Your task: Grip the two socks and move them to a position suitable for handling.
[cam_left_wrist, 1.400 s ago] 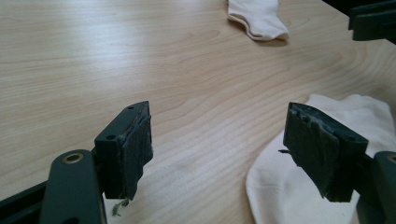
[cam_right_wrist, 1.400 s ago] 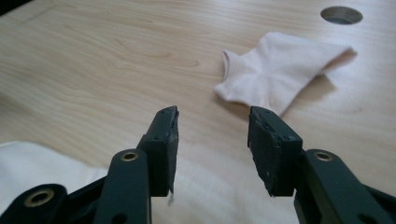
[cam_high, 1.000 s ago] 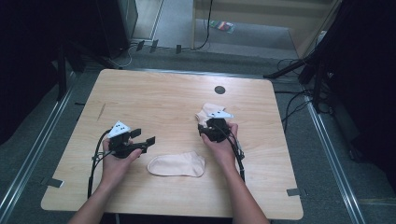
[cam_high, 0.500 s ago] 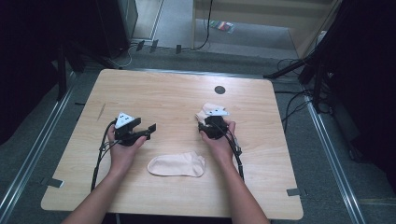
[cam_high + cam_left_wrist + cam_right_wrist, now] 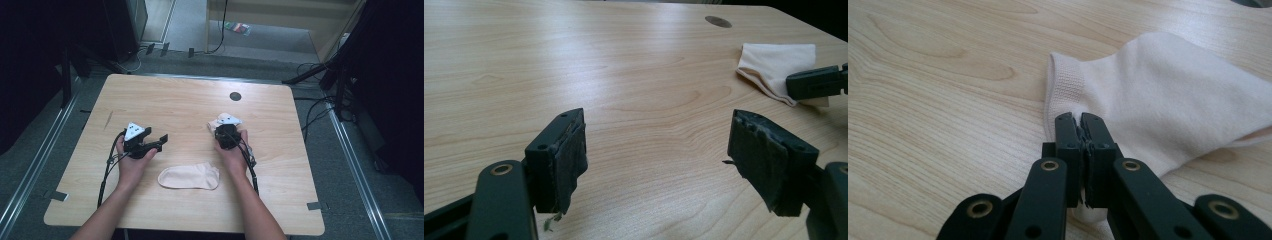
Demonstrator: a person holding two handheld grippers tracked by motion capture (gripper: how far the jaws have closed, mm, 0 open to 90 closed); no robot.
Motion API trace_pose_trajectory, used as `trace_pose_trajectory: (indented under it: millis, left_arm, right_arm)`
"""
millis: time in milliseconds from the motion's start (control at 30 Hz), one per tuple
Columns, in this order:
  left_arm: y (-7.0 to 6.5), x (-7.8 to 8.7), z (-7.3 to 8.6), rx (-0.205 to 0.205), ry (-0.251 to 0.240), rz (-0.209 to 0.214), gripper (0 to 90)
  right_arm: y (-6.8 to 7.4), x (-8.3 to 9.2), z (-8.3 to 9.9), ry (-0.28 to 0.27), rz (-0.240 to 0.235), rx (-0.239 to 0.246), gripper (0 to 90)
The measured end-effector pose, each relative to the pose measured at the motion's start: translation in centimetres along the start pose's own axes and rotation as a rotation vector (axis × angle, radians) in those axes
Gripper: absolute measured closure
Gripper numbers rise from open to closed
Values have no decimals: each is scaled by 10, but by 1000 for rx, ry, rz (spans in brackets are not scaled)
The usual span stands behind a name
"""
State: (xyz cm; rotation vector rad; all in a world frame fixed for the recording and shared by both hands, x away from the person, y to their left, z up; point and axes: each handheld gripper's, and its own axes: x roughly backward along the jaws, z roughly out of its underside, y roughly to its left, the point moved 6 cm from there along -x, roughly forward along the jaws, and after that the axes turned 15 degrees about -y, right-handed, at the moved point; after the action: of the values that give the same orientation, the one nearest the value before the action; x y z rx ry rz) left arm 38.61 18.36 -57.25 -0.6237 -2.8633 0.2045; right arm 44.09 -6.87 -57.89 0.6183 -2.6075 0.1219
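Far sock (image 5: 216,123): pale, lying just right of centre in the high view, mostly hidden under the right gripper; in the right gripper view (image 5: 1168,100) it fills the upper right, cuff at centre.
Grip: the right gripper (image 5: 1079,131) has just been closing and is now clenched on the cuff edge, fabric pinched between the jaws.
Long axis: this sock runs from the pinched cuff away from the person, toward the top of the high view; to my eye a lift would leave the toe trailing at the far end.
Near sock (image 5: 189,177): flat, lower centre of the high view, between the two forearms, long axis left to right, touched by nothing.
Left gripper (image 5: 159,141): left of centre in the high view, jaws released and wide apart, nothing between them; in its own view (image 5: 656,150) bare wood shows in the gap.
Direction: from the left gripper the held sock (image 5: 776,67) lies to the upper right, well apart.
Nearer hand: the right already holds the far sock; the near one looks about equally close to both.
Table (image 5: 175,100): light wood, with a dark hole (image 5: 235,96) near the far edge.
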Motion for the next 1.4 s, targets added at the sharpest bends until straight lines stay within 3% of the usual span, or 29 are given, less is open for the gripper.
trace_pose_trajectory:
  millis: [167,300,467,500,567,633,667,700,733,767,800,867,900,933,967,1033,1067,1100,1133,1167,1233,1267,1333,1400]
  left_arm:
    - [0,0,0,-1,-3,0,244]
    - [-1,0,0,-14,-5,1,244]
    - [0,3,-2,-22,-36,-12,249]
    - [1,5,-4,-19,-54,-19,249]
    - [3,8,-6,2,-83,-29,252]
    - [4,9,-7,4,-91,-39,256]
    - [5,10,-8,8,-105,-43,265]
    - [5,10,-8,8,-105,-43,266]
    - [6,12,-9,6,-122,-56,270]
    - [6,12,-9,6,-122,-56,273]
    - [7,14,-10,6,-134,-61,275]
    - [7,15,-11,5,-142,-69,281]
    - [7,15,-11,5,-142,-69,283]
    - [7,14,-10,9,-137,-70,285]
    - [7,14,-10,9,-137,-70,287]
    - [6,14,-9,-3,-124,-73,289]
    - [6,13,-8,-12,-118,-72,293]
    - [5,12,-8,-14,-114,-71,293]
    - [5,11,-7,-23,-102,-69,295]
    - [5,11,-7,-23,-102,-69,295]
    - [4,10,-6,-23,-98,-68,297]
    - [4,9,-6,-19,-96,-66,297]
    - [4,8,-5,-20,-84,-57,297]
    - [3,4,-4,-15,-60,-43,306]
  right_arm:
    - [7,9,-16,-50,-23,-17,885]
    - [21,15,-32,-74,-58,-11,885]
    - [53,25,-57,-125,-145,-29,885]
    - [53,25,-57,-125,-145,-29,885]
    - [74,31,-71,-154,-202,-45,884]
    - [81,34,-76,-170,-229,-50,884]
    - [96,41,-86,-202,-287,-71,883]
    - [96,41,-86,-202,-287,-71,883]
    - [108,50,-96,-236,-362,-108,882]
    - [108,50,-96,-236,-362,-108,882]
    - [114,58,-104,-265,-382,-139,882]
    - [113,61,-105,-265,-411,-222,882]
    - [113,61,-105,-265,-411,-222,882]
    - [105,56,-97,-243,-376,-263,882]
    - [105,56,-97,-243,-376,-263,882]
    - [89,45,-80,-205,-330,-317,881]
    - [67,33,-56,-150,-282,-439,878]
    - [67,33,-56,-150,-282,-439,878]
    - [46,25,-38,-114,-211,-495,863]
    - [46,25,-38,-114,-211,-495,863]
    - [23,20,-22,-95,-129,-541,818]
    - [12,19,-15,-92,-90,-547,749]
    - [-9,19,-7,-94,9,-530,696]
    - [-27,25,-2,-118,57,-500,638]
